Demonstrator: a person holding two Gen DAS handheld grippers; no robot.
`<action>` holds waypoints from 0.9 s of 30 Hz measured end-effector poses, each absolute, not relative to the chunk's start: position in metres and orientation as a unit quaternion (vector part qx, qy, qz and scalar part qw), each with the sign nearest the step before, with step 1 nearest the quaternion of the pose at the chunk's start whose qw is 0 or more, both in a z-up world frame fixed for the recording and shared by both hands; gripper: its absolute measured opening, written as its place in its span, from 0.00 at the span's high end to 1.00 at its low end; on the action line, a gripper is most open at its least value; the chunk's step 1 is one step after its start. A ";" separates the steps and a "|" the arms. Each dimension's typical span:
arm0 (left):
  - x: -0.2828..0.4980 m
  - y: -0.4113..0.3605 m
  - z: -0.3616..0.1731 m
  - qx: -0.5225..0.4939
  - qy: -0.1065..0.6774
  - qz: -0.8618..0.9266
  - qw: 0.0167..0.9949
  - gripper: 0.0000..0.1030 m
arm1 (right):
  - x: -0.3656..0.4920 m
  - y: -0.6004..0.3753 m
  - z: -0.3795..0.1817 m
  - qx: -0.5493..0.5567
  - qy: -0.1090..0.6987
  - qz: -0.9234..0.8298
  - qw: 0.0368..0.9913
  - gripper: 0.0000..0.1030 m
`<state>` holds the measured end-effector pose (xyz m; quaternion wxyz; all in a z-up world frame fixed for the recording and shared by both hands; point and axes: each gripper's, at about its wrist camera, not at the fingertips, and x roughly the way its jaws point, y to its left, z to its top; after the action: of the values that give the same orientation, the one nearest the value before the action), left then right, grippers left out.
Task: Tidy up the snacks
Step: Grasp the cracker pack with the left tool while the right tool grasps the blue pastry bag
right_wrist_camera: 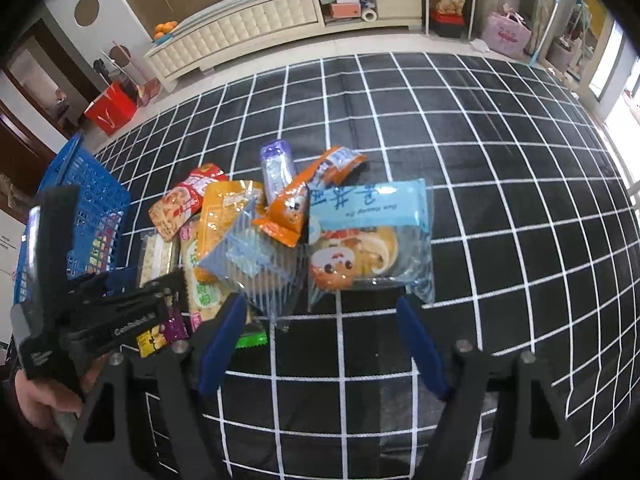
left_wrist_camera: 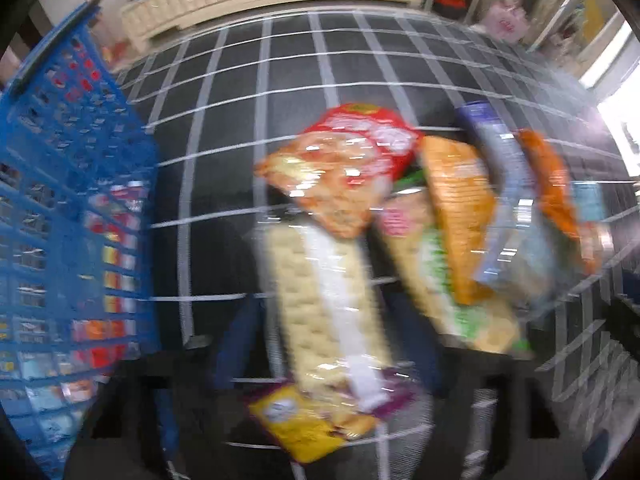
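Note:
A pile of snack packs lies on a black mat with a white grid [right_wrist_camera: 480, 200]. In the blurred left wrist view, a long cracker pack [left_wrist_camera: 328, 300] with a yellow and purple end runs between the fingers of my left gripper [left_wrist_camera: 320, 300], which lie against its two long sides. Beyond it are a red pack [left_wrist_camera: 360, 148], an orange pack [left_wrist_camera: 460, 216] and a purple pack [left_wrist_camera: 504, 184]. My right gripper [right_wrist_camera: 320, 302] stands open over bare mat. It is just short of a light blue bun pack [right_wrist_camera: 372, 236] and a clear striped pack [right_wrist_camera: 256, 268].
A blue plastic basket [right_wrist_camera: 92, 216] holding several packs stands left of the pile, close to the left gripper's black body [right_wrist_camera: 120, 316]. A hand [right_wrist_camera: 40, 396] holds that gripper. A cream cabinet [right_wrist_camera: 248, 28], a red bag [right_wrist_camera: 112, 112] and a pink bag [right_wrist_camera: 506, 34] stand beyond the mat.

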<state>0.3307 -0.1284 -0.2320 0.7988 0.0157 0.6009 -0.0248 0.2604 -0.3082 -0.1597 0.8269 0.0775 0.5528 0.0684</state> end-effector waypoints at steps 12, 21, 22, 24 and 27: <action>0.284 -0.142 -0.199 0.004 0.580 -0.063 0.812 0.57 | 0.252 -0.324 -0.157 0.071 0.546 0.082 0.831 0.21; 0.276 -0.154 -0.149 0.008 0.531 -0.086 0.843 0.56 | 0.286 -0.323 -0.165 0.056 0.559 0.061 0.825 0.21; 0.276 -0.153 -0.149 0.008 0.530 -0.086 0.844 0.56 | 0.291 -0.320 -0.167 0.052 0.560 0.060 0.824 0.21; 0.283 -0.158 -0.148 0.010 0.529 -0.086 0.845 0.56 | 0.300 -0.315 -0.172 0.047 0.565 0.060 0.822 0.21; 0.298 -0.164 -0.150 0.027 0.526 -0.079 0.846 0.56 | 0.311 -0.311 -0.180 0.026 0.569 0.048 0.821 0.21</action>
<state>0.2984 -0.1644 -0.1505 0.8462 0.0273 0.5262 -0.0789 0.3105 -0.3108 -0.1797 0.8206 0.0264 0.5688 0.0480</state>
